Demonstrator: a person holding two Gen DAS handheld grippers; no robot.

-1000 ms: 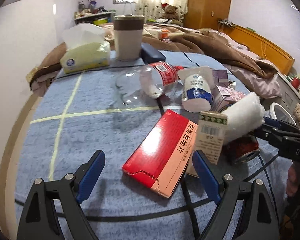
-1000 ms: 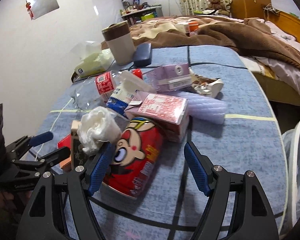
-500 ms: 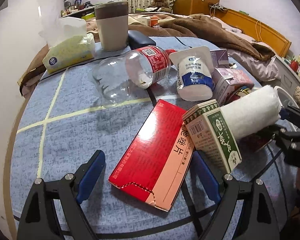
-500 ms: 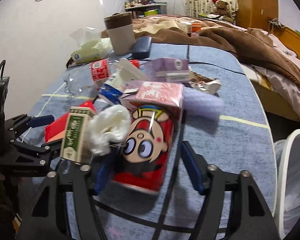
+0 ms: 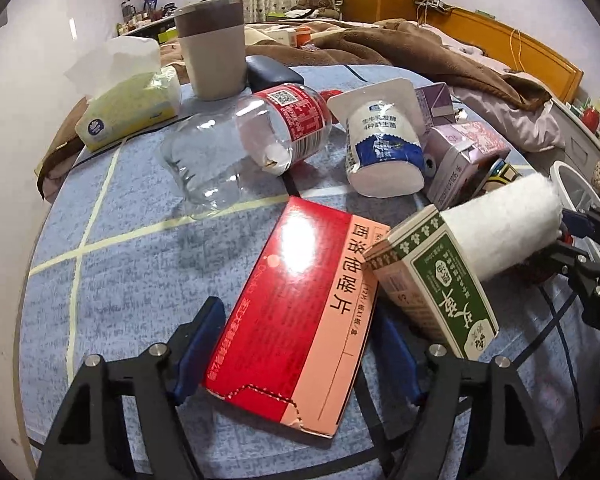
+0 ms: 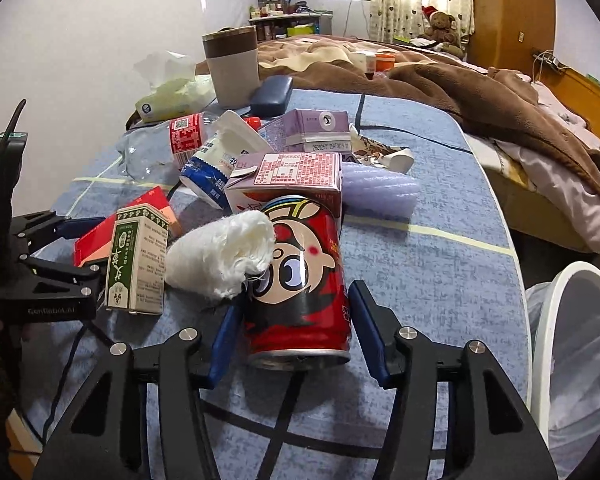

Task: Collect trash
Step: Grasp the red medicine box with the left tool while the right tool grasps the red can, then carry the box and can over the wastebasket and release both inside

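A flat red box (image 5: 300,304) lies on the blue table cover (image 5: 140,264) between the fingers of my left gripper (image 5: 298,352). Its jaws are closing, and the blue pads meet the box's two long edges. A red cartoon can (image 6: 300,280) lies on its side between the fingers of my right gripper (image 6: 296,340). Those jaws are closing too, with a pad against each side of the can. A white paper wad (image 6: 220,256) leans on the can, next to a green-and-white carton (image 6: 138,260).
Behind lie a clear bottle (image 5: 252,136), a yogurt pouch (image 5: 384,140), purple cartons (image 6: 288,176) and a lilac roll (image 6: 380,196). A tissue pack (image 5: 128,100), a beige cup (image 5: 212,48) and a dark case (image 5: 272,74) stand at the back. A lined white bin (image 6: 572,360) stands off the table's right edge.
Both grippers' jaws have narrowed. The left gripper slid forward until the red box sat between its pads. The can, first off to the left, now sits centred between the right pads.
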